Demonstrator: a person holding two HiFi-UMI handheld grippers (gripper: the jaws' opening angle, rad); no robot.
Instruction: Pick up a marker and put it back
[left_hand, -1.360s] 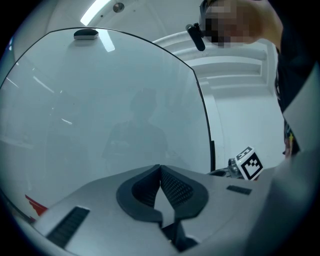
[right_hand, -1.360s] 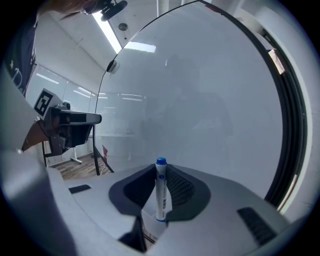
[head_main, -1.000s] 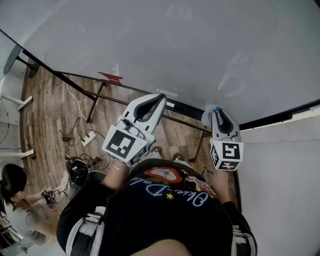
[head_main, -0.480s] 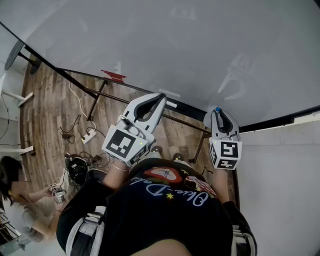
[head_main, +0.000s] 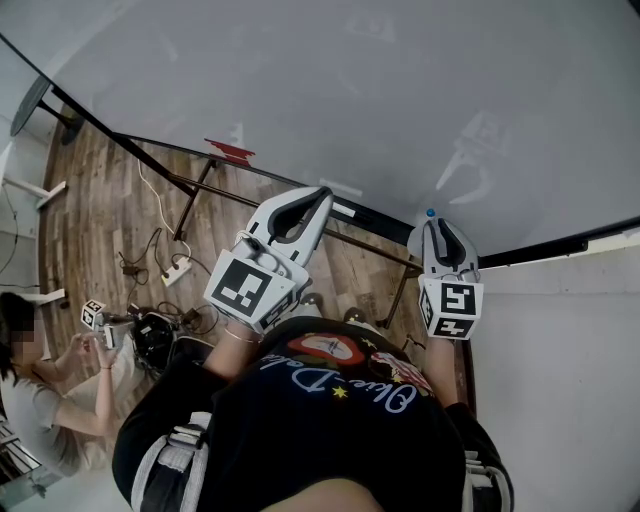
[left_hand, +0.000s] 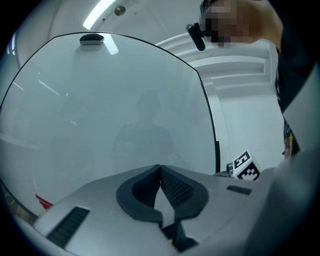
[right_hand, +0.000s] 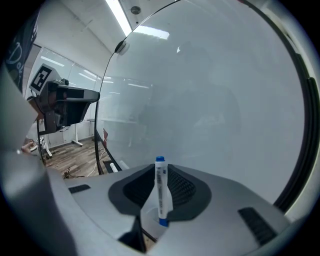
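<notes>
A white marker with a blue cap (right_hand: 161, 192) stands upright between the jaws of my right gripper (right_hand: 161, 175), which is shut on it. In the head view its blue tip (head_main: 431, 213) pokes out past the right gripper (head_main: 434, 224), close to the lower edge of the big whiteboard (head_main: 380, 90). My left gripper (head_main: 318, 196) is shut with nothing in it, its pads pressed together (left_hand: 160, 171) facing the whiteboard (left_hand: 110, 110).
The whiteboard's dark tray rail (head_main: 375, 218) carries a small white item (head_main: 343, 210) and a red one (head_main: 230, 151). Cables and a power strip (head_main: 178, 272) lie on the wood floor. A seated person (head_main: 40, 400) at lower left holds a marker cube. A white wall (head_main: 560, 350) is at right.
Both grippers have stayed nearly still, the right one still holding the marker. The seated person at lower left has lifted a marker cube.
</notes>
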